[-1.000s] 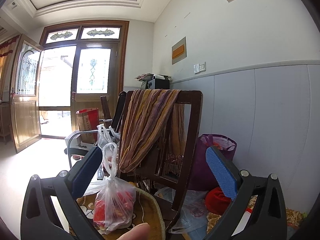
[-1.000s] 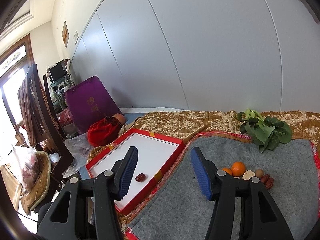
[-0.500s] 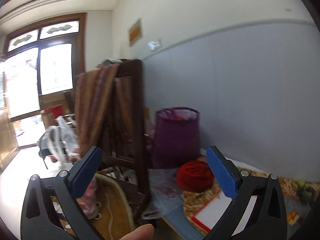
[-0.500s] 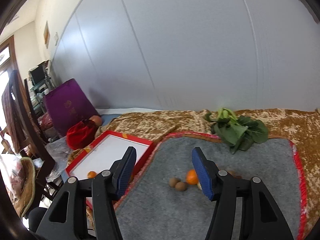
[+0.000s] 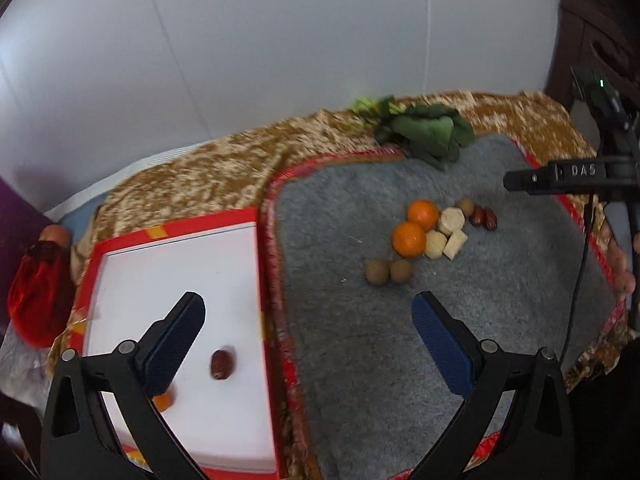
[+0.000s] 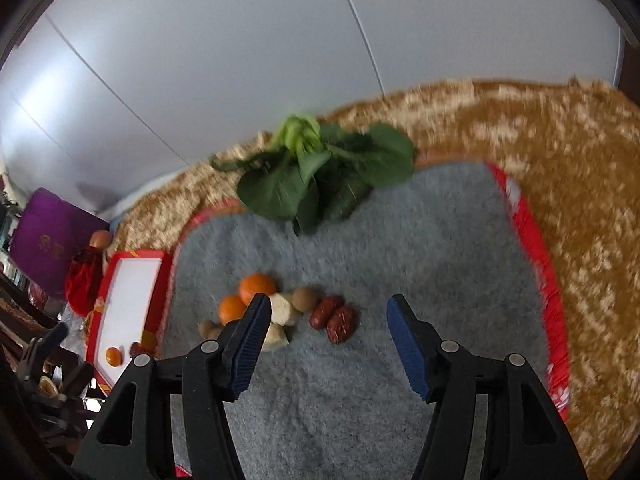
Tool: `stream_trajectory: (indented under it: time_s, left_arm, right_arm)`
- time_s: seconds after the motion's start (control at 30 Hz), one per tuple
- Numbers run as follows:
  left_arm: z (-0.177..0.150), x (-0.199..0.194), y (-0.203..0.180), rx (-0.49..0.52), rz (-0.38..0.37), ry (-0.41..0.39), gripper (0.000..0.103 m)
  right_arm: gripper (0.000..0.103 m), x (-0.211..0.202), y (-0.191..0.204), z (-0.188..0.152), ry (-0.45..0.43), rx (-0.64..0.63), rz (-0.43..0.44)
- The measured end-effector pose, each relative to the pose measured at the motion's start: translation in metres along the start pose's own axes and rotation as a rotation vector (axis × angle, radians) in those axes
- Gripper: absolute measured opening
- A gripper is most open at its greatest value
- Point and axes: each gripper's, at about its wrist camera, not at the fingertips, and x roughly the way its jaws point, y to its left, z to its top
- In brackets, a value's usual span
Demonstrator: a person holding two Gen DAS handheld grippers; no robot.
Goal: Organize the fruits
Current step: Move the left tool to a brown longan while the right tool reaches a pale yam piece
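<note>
Inspector: Both views have swung off the room and wall, down onto the table. Left gripper (image 5: 308,320) stands spread, holding nothing, over the red-rimmed tray (image 5: 256,216).

Clerk: Tray contents?

Inspector: One date (image 5: 221,364); a small orange (image 5: 163,400) half hidden behind the left finger.

Clerk: Right gripper (image 6: 326,318)?

Inspector: Its jaws have just been opening, nothing between them, above the grey mat (image 6: 420,240). The left finger covers part of the pale chunks (image 6: 282,308). Beyond lie two oranges (image 6: 257,288), two dates (image 6: 334,317), brown round fruits (image 5: 389,271), then blurred greens (image 6: 320,172).
</note>
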Motion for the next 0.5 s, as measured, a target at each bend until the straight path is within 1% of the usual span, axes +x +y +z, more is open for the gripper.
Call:
stream_trajectory:
  time_s: [0.07,0.17,0.3,0.4,0.43,0.5]
  left_arm:
    - [-0.001,0.021,-0.01,0.031,-0.001,0.029,0.103]
    - [-0.002,0.041,-0.013,0.045,-0.047,0.037,0.103]
    - [-0.005,0.059,-0.016,0.097,-0.062,0.051,0.102]
    - [-0.008,0.064,-0.023,0.14,-0.074,0.063,0.098]
    - [-0.008,0.066,-0.027,0.158,-0.08,0.069,0.096]
    - [-0.008,0.07,-0.034,0.203,-0.067,0.078,0.092]
  right_arm:
    - [0.061,0.013,-0.002,0.0,0.052,0.015,-0.001]
    - [0.061,0.02,0.0,0.0,0.076,0.035,0.004]
    - [0.061,0.03,-0.004,0.002,0.118,0.09,0.021]
    - [0.061,0.035,-0.004,0.003,0.134,0.1,0.017]
    - [0.061,0.036,-0.004,0.002,0.14,0.108,0.03]
    - [0.061,0.038,0.0,0.0,0.16,0.123,0.077]
